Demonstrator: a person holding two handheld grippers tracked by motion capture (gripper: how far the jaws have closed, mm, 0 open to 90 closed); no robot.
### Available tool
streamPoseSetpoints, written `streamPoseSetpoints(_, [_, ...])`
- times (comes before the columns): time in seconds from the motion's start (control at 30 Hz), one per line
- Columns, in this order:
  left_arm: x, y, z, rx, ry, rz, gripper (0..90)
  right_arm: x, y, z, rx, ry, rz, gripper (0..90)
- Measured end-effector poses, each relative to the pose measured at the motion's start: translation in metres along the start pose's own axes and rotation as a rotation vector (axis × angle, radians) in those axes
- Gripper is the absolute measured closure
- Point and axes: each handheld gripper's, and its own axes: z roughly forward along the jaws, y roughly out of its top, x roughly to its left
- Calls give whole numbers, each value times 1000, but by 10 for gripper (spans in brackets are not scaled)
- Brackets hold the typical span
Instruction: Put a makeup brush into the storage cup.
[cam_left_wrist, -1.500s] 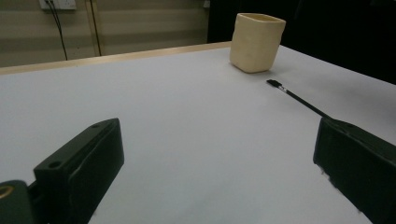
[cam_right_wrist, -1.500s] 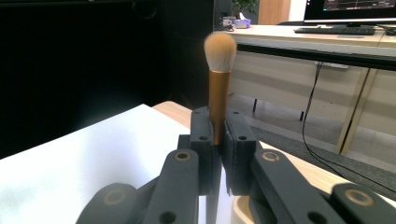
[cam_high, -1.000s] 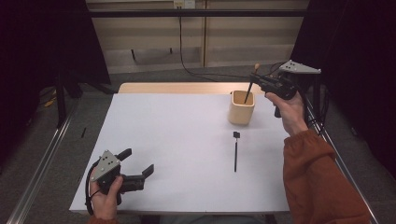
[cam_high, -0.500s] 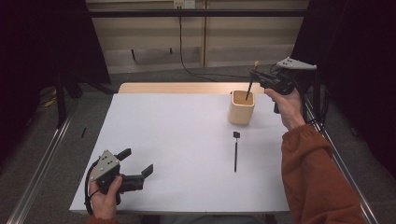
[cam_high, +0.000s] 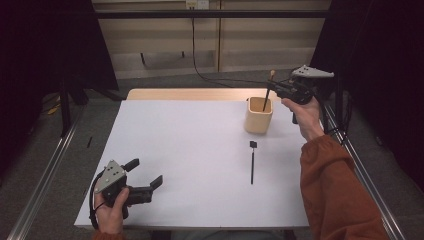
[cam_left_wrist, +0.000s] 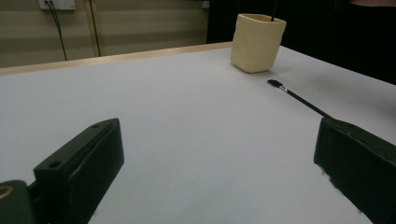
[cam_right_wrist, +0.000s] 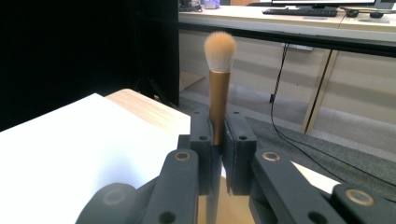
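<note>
Makeup brush (cam_right_wrist: 219, 70) pinched upright between the jaws of the right gripper (cam_high: 280, 91), bristles up, handle reaching down into the cream cup (cam_high: 259, 115) at the far right of the white-covered bench (cam_high: 190, 150). Thin black brush (cam_high: 252, 161) flat on the bench just nearer than the cup, apart from it. Left gripper (cam_high: 142, 181) well away from the cup at the near left corner, jaws spread wide, nothing between them.

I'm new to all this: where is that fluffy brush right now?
The brush is clamped upright in the right hand-held gripper, its lower end inside the cup at the table's far right in the high view.
</note>
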Motion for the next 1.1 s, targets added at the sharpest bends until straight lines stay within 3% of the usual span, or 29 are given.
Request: streamPoseSetpoints(1.1, [-4,0,1,7,-12,18,17,-2,-43,13,76,-5,58,833])
